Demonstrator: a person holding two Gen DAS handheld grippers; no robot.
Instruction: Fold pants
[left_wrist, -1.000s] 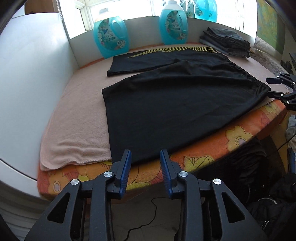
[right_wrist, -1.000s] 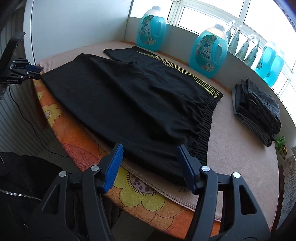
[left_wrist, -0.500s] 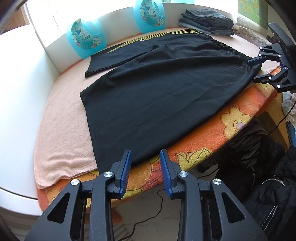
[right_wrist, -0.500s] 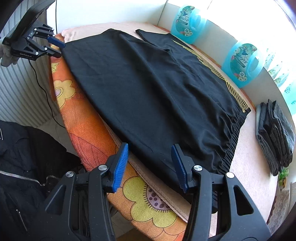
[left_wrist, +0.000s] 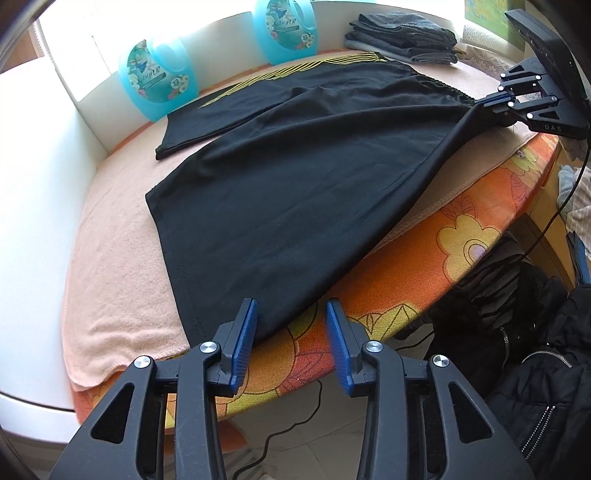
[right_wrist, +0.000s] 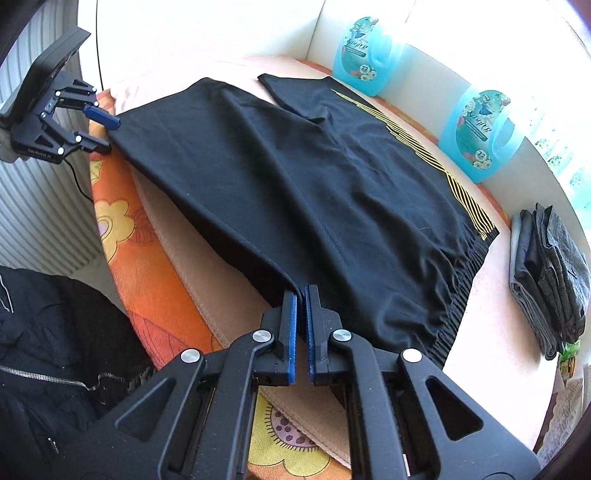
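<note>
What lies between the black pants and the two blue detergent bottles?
In the left wrist view, only a strip of pink towel separates the pants from the bottles.

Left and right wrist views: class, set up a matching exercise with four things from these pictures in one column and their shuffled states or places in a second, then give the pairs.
1. left gripper
2. right gripper
3. black pants
4. folded grey clothes

A. spread over the towel
B. shut on fabric
C. stacked by the window
D. open

Pairs: 1-D, 2-B, 3-A, 4-C
</note>
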